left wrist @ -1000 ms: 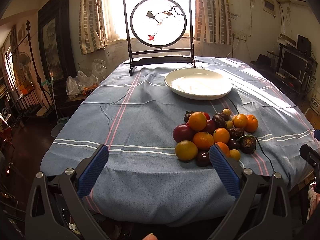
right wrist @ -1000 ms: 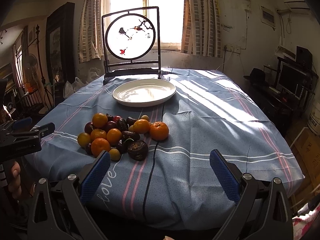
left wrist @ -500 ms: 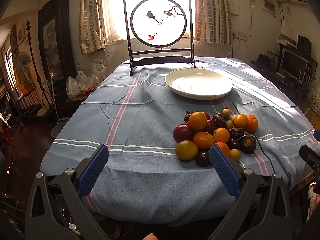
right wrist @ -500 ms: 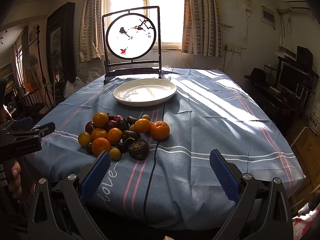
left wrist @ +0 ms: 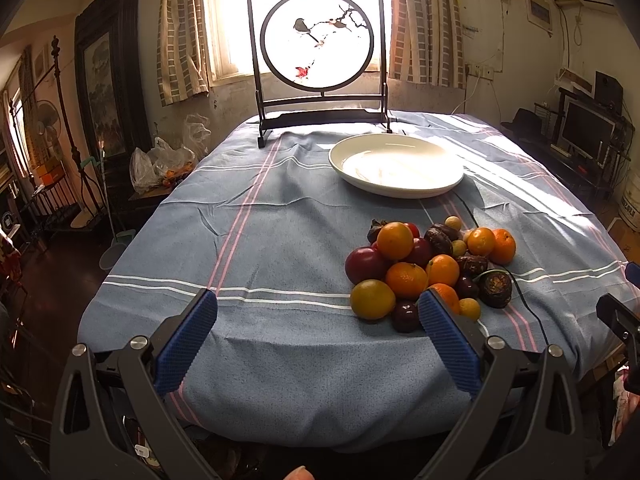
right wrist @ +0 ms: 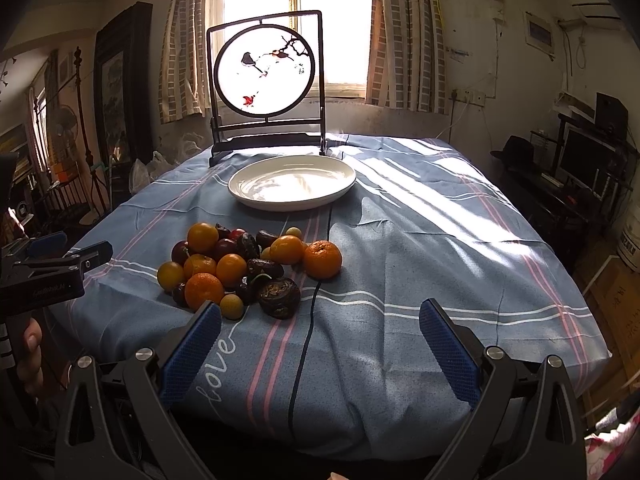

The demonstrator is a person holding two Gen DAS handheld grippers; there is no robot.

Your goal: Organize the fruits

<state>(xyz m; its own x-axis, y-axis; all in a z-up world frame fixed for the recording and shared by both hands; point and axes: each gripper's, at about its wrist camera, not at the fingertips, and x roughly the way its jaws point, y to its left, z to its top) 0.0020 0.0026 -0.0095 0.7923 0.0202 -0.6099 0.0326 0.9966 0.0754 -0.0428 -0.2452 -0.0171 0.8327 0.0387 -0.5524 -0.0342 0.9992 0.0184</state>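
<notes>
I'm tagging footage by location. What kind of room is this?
Probably a lived-in home room: curtained window, cloth-covered table with a white plate and fruit pile, a monitor at the side.

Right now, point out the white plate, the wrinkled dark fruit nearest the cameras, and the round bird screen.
white plate point(right wrist: 244, 196), right wrist view, near left rim.
wrinkled dark fruit point(right wrist: 279, 297), right wrist view, its top.
bird screen point(left wrist: 318, 40), left wrist view, round panel's centre.

You have 1 white plate point(left wrist: 396, 168) and 1 fruit pile point(left wrist: 430, 270). In the pile you can count 7 orange citrus fruits point(left wrist: 406, 280); the dark ones overlap too much to count.
</notes>
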